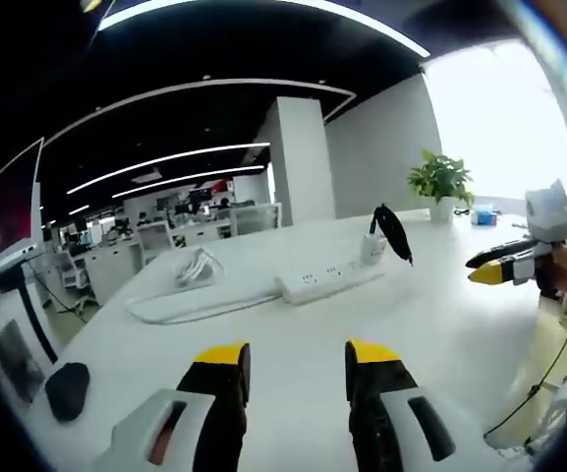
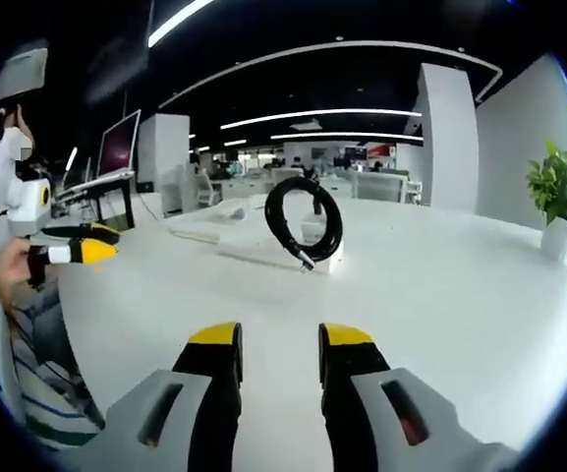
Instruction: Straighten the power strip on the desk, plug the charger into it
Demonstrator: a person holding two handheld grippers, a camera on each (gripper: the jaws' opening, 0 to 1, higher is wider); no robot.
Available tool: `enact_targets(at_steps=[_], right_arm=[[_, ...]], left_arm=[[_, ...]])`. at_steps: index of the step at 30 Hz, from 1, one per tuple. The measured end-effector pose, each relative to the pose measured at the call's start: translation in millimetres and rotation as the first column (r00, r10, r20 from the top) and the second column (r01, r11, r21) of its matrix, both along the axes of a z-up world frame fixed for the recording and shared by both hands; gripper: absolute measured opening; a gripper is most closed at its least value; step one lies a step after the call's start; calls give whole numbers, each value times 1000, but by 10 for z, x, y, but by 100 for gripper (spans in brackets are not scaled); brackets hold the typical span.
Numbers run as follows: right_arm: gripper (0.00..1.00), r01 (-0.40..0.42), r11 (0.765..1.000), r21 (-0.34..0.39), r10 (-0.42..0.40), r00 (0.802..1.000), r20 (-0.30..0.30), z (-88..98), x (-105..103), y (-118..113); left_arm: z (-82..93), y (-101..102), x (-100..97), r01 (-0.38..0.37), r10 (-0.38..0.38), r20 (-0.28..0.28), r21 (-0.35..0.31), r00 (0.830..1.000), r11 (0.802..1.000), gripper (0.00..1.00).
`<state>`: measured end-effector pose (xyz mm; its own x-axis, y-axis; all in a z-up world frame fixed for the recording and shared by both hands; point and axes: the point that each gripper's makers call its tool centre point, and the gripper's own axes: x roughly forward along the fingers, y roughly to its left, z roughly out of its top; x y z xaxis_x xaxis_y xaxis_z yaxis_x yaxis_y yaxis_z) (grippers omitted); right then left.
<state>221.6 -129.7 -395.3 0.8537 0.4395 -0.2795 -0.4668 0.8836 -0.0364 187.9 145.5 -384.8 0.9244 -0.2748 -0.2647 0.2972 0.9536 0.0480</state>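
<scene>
Both claws agape, empty; power strip w/ charger well ahead on desk.

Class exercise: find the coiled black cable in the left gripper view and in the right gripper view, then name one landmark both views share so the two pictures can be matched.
Left gripper view: the black cable stands right of centre, edge-on, at the far end of the white power strip.
Right gripper view: the black cable faces the camera as an open loop, near the centre.
Shared landmark: the potted plant on the white desk.
</scene>
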Motion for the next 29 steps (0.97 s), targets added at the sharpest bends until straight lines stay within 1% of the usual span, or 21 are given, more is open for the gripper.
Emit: enact_targets(at_steps=[5,6,9,10,16,23,26,29], right_arm=[[33,4,1000,7,-4,1000,-14,-13,-39,8],[33,4,1000,6,-3,1000,-14,-19,-89,23],[33,6,1000,1,-6,1000,-13,-15,-128,28],[33,8,1000,-1,-8,1000,-12,-17,-168,32],[35,25,1000,-16,-26,1000,-13,-54,-253,25],[37,42,999,-27,-43,999,-14,-79,-301,13],[36,37,999,-32,-37,999,-9,-81,-324,31],[36,30,999,-31,-31,999,-17,-98,-350,57]], left_arm=[[-39,86,-118,-31,31,-13,7,999,999,41],[-42,100,-136,-37,37,-13,9,999,999,41],[-51,130,-193,-53,54,-15,12,998,998,42],[-51,132,-213,-56,56,-14,13,998,998,42],[-59,59,-323,-41,41,-17,11,999,999,46],[-94,85,-361,-53,53,-27,26,998,998,46],[-113,82,-364,-49,50,-34,30,998,998,46],[-132,79,-365,-49,51,-39,33,998,998,47]])
